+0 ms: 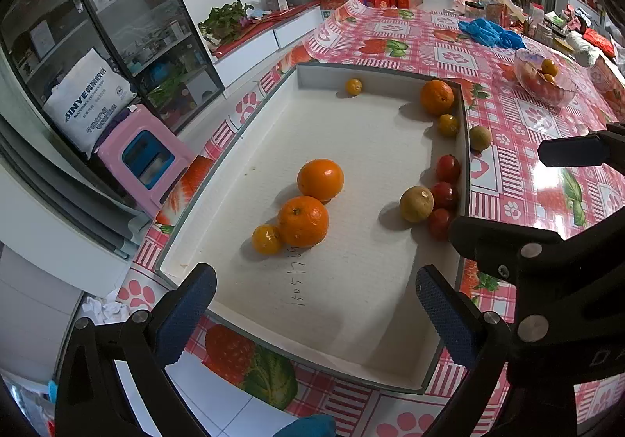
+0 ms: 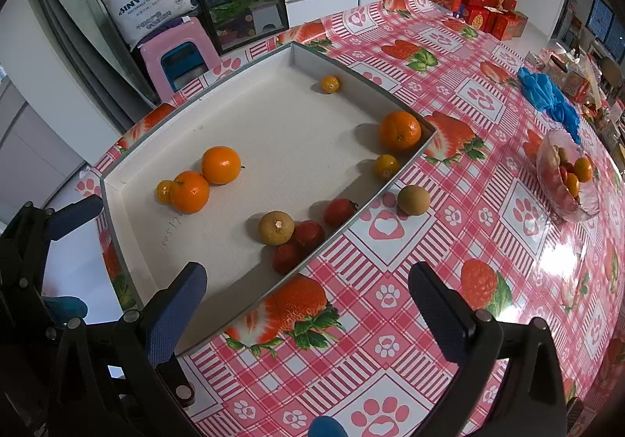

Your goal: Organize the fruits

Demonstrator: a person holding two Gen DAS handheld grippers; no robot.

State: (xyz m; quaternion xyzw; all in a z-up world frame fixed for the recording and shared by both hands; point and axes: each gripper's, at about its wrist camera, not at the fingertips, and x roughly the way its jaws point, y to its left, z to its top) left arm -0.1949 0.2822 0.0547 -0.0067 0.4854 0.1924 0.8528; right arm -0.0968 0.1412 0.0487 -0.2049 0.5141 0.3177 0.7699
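Observation:
A shallow white tray (image 1: 351,300) (image 2: 129,179) lies on the table. It holds three oranges, among them one (image 1: 320,179) (image 2: 220,165) beside another (image 1: 303,221) (image 2: 189,191). It also holds small kumquats (image 1: 266,239), three red tomatoes (image 1: 444,195) (image 2: 308,234) and a brown round fruit (image 1: 416,203) (image 2: 275,227). A second brown fruit (image 1: 480,137) (image 2: 414,199) sits on the cloth outside the tray. My left gripper (image 1: 316,304) is open and empty over the tray's near end. My right gripper (image 2: 308,300) is open and empty over the tray's near corner.
A glass bowl (image 1: 547,79) (image 2: 566,179) with several fruits stands to the far right on the pink strawberry tablecloth (image 2: 390,319). A blue cloth (image 2: 547,93) and clutter lie beyond. A pink stool (image 1: 144,159) stands left of the table.

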